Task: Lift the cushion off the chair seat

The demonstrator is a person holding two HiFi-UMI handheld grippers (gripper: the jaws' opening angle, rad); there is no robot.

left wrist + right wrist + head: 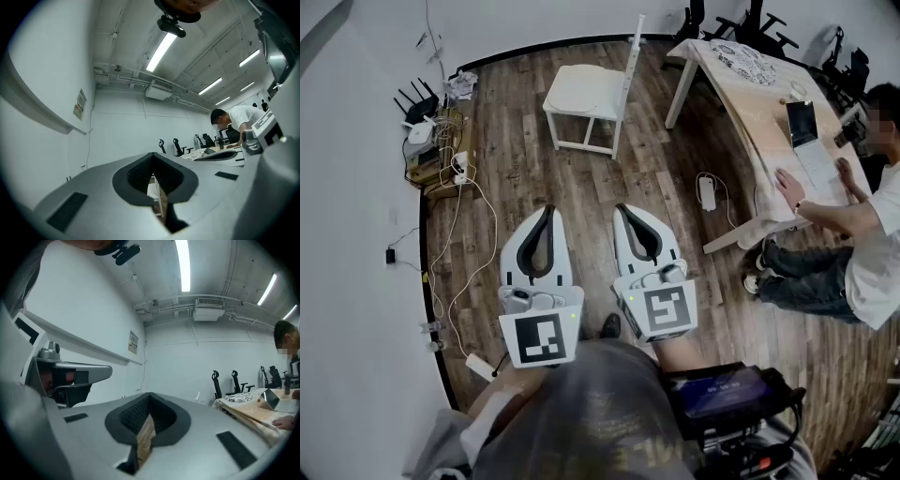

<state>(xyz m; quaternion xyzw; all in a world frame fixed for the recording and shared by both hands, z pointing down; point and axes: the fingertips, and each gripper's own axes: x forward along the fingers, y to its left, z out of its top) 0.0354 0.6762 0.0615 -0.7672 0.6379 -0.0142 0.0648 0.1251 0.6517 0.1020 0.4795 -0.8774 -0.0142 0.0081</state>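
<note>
A white wooden chair (pixel 623 70) stands on the plank floor at the far middle of the head view. A pale cushion (pixel 579 91) lies flat on its seat. My left gripper (pixel 548 210) and right gripper (pixel 624 208) hover side by side near my body, well short of the chair, pointing level towards it. Both are shut with nothing between the pads. In the left gripper view the jaw tips of that gripper (pixel 152 156) meet, and a sliver of the chair (pixel 154 191) shows through the gap below them. The right gripper (pixel 150 395) shows only floor through its gap.
A long wooden table (pixel 750 112) with a laptop (pixel 802 122) stands at the right, and a person (pixel 862 234) sits at it. Routers, a power strip and cables (pixel 436 150) line the left wall. A white adapter (pixel 708 192) lies on the floor. Black office chairs (pixel 750 23) stand at the back.
</note>
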